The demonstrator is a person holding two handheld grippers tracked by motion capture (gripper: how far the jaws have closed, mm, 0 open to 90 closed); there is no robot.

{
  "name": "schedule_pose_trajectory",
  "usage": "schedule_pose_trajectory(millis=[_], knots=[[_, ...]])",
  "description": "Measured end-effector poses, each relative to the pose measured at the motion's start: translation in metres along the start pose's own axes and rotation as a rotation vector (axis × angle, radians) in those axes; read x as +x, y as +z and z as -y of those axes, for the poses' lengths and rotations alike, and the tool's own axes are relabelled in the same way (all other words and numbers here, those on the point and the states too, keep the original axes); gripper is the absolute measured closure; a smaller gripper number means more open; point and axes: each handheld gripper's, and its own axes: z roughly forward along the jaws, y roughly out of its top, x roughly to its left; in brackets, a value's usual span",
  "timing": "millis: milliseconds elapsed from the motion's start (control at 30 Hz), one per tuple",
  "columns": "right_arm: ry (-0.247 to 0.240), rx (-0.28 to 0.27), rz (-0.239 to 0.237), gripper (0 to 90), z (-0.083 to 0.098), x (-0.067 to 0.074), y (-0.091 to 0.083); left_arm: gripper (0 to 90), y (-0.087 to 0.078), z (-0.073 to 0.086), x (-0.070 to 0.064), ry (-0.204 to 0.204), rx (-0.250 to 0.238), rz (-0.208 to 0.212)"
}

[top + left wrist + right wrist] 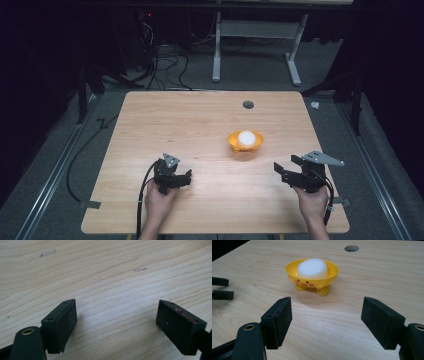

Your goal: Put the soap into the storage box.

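The little yellow plastic bowl with a chick face on its side (dot eyes, pink cheeks) stood upright on its stubby yellow feet on the light wooden table, right of centre and a bit toward the far edge, in line with the round hole there. A smooth white egg-shaped piece sat inside it, poking up above the rim.

1 bench, 1 yellow chick-faced bowl w/ 1 white egg in it, 2 tools: left tool, right tool.
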Motion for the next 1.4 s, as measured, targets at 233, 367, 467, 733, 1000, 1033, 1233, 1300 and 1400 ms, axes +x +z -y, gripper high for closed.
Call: schedule_pose_trajectory(millis=[233,367,467,733,1000,1033,1233,1300,1400], knots=[[0.000,0.011,-0.003,25.6,0.006,0.004,0.004,17.5,0.000,0.000,0.000,0.000,0.000,0.000],[-0.001,0.031,-0.007,25.7,0.012,0.006,0.010,17.4,0.000,0.000,0.000,0.000,0.000,0.000],[0.001,0.040,-0.011,25.7,0.016,0.007,0.013,17.5,0.000,0.000,0.000,0.000,0.000,0.000],[0.002,0.055,-0.015,25.7,0.024,0.010,0.020,17.4,0.000,0.000,0.000,0.000,0.000,0.000],[-0.006,0.074,-0.013,25.7,0.031,0.013,0.028,17.5,0.000,0.000,0.000,0.000,0.000,0.000],[0.002,0.080,-0.011,25.8,0.032,0.014,0.029,17.5,0.000,0.000,0.000,-0.001,0.000,0.000],[-0.009,0.096,0.000,25.8,0.037,0.014,0.035,17.5,0.000,0.000,0.000,0.000,0.000,0.000],[-0.008,0.104,0.006,25.8,0.039,0.014,0.037,17.5,0.000,0.000,0.000,0.000,0.000,0.000],[-0.012,0.112,0.013,25.8,0.042,0.014,0.040,17.5,0.000,0.000,0.000,0.000,0.000,0.000]])
